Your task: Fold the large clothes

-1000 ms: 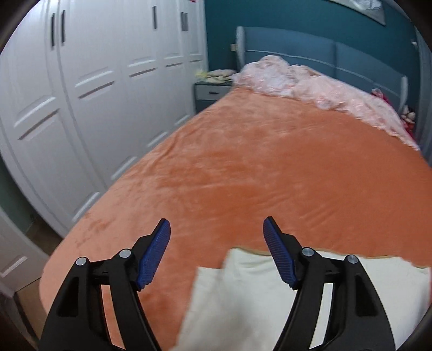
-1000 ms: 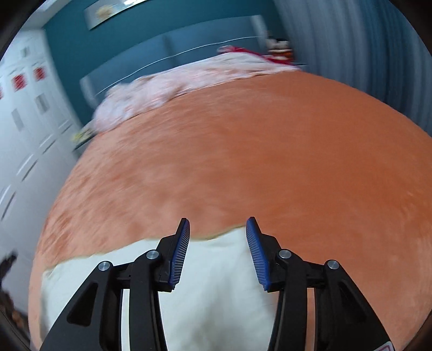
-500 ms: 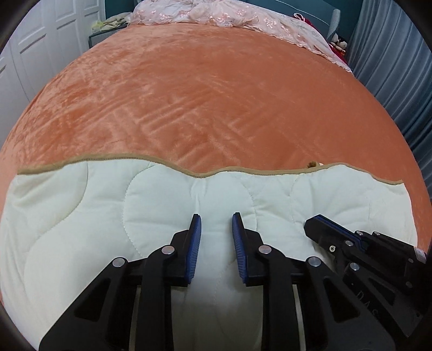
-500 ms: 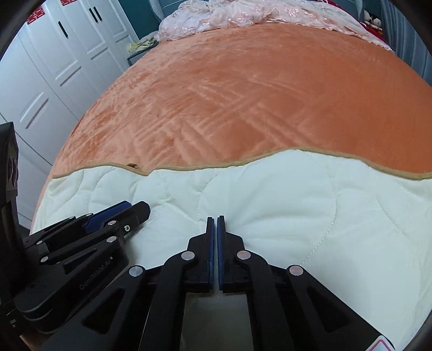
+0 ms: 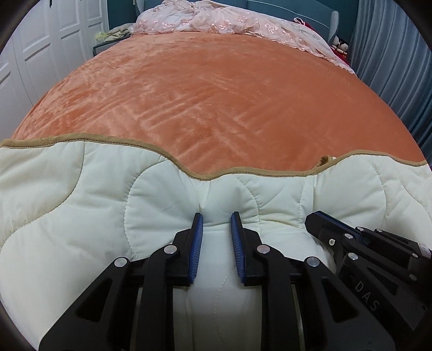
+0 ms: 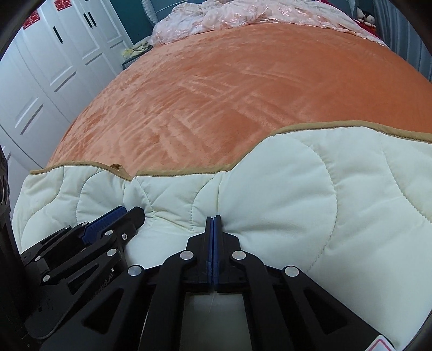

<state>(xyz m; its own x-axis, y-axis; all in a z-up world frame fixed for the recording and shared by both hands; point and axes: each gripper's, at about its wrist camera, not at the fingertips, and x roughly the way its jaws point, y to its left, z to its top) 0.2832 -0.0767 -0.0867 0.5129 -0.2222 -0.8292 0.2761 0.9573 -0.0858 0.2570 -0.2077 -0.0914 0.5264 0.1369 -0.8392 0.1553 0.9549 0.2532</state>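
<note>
Left gripper [image 5: 215, 224] pinches a ridge of the cream quilt [image 5: 67, 216]; right gripper [image 6: 213, 224] — pressed together — nips fabric alongside. Lift both evenly toward the tan hem [image 5: 210, 176] ahead.

home bedroom: bed [image 5: 216, 89], headboard [image 5: 297, 9], white wardrobe [image 6: 54, 67], curtain [image 5: 391, 54].

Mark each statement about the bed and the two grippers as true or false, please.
1. The cream quilt has a tan border. True.
2. The right gripper stands wide open. False: it is shut, pinching the quilt.
3. The bed cover is blue. False: it is orange.
4. The left gripper has a quilt fold bunched between its blue pads. True.
5. A pink blanket lies at the far end. True.
</note>
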